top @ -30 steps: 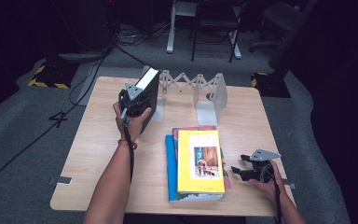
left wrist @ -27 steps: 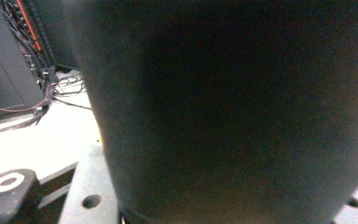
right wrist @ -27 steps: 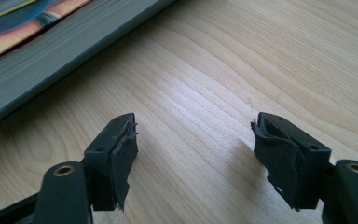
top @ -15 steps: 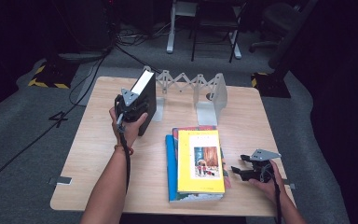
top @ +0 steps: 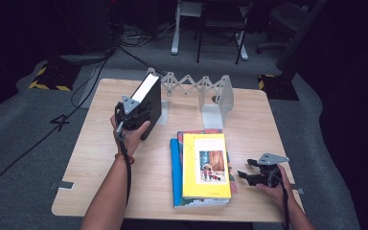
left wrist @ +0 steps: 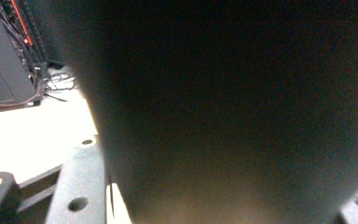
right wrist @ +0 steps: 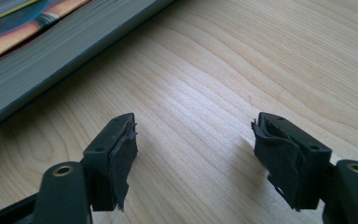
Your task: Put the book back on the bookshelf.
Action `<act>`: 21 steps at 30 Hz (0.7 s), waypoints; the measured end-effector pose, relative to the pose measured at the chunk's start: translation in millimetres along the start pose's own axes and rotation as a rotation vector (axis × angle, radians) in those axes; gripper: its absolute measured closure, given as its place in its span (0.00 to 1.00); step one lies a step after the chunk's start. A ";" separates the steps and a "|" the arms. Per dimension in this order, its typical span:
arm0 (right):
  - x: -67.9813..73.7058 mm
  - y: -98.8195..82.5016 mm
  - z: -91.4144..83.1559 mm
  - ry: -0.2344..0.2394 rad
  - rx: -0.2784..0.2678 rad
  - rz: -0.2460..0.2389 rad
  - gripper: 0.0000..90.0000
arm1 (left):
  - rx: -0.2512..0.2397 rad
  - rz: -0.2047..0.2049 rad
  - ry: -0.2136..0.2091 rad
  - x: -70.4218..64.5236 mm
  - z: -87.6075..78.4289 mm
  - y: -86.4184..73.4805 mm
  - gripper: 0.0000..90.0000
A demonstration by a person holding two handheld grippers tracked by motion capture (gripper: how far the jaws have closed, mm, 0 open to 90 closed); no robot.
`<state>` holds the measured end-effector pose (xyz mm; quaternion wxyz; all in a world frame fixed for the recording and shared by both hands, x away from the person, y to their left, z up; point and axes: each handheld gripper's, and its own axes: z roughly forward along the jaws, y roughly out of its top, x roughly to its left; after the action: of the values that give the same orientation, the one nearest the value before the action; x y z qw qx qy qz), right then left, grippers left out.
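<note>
One black book (top: pixel 149 106) stands tilted at the far left of the table (top: pixel 96 143), its base near the folding rack's (top: pixel 206 91) left end. The left gripper (top: pixel 133 115), at its near side, has just been opening; its grip cannot be told. The right gripper (top: pixel 249 175) rests open and empty beside the near stacked books (top: pixel 205 165).

**Black tongs, grey plates, bare forearms**

Both tongs are black, each topped by a grey three-cornered plate. The left tongs (top: pixel 133 112) trail a black cable down along the bare forearm, past a thin orange band at the wrist. The right tongs (right wrist: pixel 193 154), lower in the frame, have brass-ringed screw holes and frayed black rubber pads (right wrist: pixel 123 156).
</note>
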<state>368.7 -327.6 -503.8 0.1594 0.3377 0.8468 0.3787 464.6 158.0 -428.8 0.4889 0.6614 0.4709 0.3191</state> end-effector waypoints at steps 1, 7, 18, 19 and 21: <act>0.1 0.0 0.0 0.000 0.000 0.000 0.34 | 0.011 0.005 -0.002 -0.1 0.0 -2.9 0.48; -0.2 -0.1 0.0 0.001 0.000 0.004 0.34 | 0.070 0.004 -0.018 2.7 3.6 -24.6 0.48; 0.1 -0.1 0.1 0.005 0.000 0.000 0.34 | 0.116 -0.021 0.036 -6.5 10.1 -46.7 0.55; 0.0 0.0 0.2 0.005 0.000 -0.001 0.34 | 0.112 -0.019 0.045 -8.9 10.8 -46.7 0.56; -0.1 0.3 0.5 0.007 0.002 -0.002 0.33 | 0.106 -0.021 0.062 -13.2 12.3 -46.8 0.57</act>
<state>369.2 -327.3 -503.8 0.1567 0.3358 0.8480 0.3790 456.3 145.0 -476.5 0.4416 0.6712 0.5092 0.3086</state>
